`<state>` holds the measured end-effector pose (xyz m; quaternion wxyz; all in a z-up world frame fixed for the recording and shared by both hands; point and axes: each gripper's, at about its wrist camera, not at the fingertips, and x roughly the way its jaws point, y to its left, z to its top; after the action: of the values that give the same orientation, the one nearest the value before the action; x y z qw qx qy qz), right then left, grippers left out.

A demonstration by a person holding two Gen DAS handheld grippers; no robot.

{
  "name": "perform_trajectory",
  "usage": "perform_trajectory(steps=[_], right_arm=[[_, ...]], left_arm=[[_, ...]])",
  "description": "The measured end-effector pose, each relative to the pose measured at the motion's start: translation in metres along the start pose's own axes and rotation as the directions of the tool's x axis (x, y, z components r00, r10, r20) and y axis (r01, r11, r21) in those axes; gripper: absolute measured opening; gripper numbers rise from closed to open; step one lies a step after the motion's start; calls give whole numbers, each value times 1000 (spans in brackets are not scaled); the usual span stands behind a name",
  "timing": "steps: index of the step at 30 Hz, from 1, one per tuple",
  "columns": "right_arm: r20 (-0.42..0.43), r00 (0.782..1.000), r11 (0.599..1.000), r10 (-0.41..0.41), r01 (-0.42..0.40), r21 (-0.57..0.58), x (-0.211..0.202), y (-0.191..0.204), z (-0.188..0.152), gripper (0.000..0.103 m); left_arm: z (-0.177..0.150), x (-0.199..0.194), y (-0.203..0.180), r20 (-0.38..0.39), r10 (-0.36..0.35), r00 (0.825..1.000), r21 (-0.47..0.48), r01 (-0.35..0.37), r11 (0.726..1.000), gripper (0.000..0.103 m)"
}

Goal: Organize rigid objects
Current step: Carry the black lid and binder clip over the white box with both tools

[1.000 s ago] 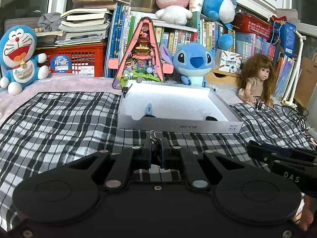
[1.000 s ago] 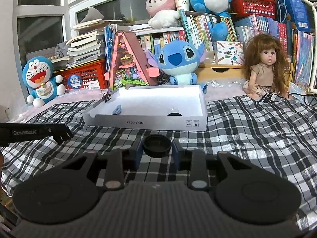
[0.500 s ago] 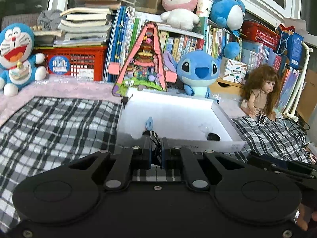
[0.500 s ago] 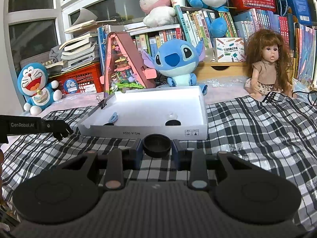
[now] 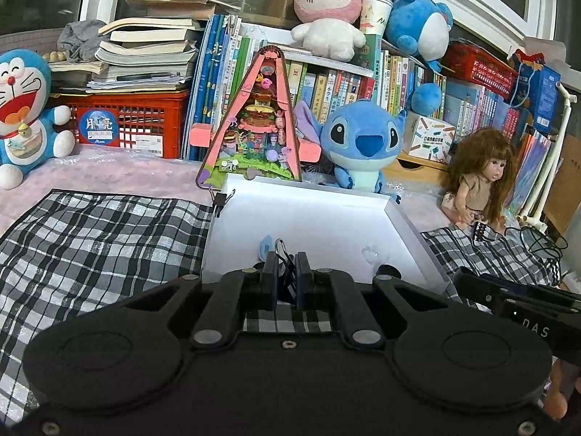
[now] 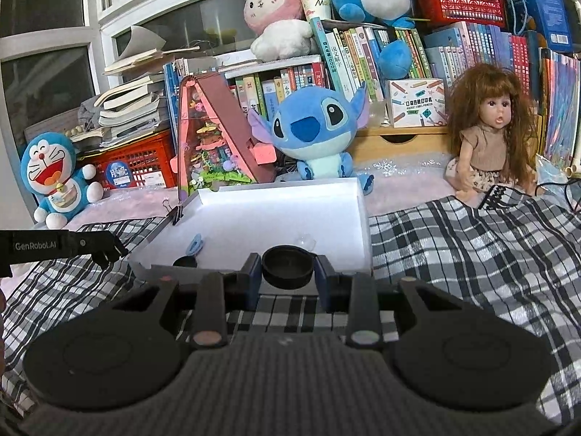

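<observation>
Two grippers, each loaded: left gripper [image 5: 287, 279] clamped tight on a small black wire-handled binder clip [image 5: 285, 259]; right gripper [image 6: 288, 279] part-closed across a round black plastic cap [image 6: 288, 267]. Both light, rigid; shallow white cardboard tray [image 6: 363, 218] just ahead.

A child's room at home: plush toys [image 6: 314, 129], doll [image 6: 488, 134], crammed bookshelves [image 6: 363, 54], plaid blanket [image 6: 472, 254].

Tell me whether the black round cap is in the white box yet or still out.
Out. The black round cap sits clamped between the right gripper fingers, at the near wall of the white box, not resting on its floor.
</observation>
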<state>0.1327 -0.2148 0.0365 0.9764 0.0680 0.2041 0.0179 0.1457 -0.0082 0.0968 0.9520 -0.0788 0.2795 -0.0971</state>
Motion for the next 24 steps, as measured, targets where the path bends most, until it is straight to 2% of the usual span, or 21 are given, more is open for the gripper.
perform_trajectory(steps=[7,24], right_arm=[[-16,1000,1000,3,-3,9,12,-2,11,37],[-94,995,999,22,-18,42,55,-9,35,37]], left_arm=[[8,11,-4,-13,4,1000,8,-4,1000,8],[38,54,-11,-77,-46,996,-13,45,999,7]])
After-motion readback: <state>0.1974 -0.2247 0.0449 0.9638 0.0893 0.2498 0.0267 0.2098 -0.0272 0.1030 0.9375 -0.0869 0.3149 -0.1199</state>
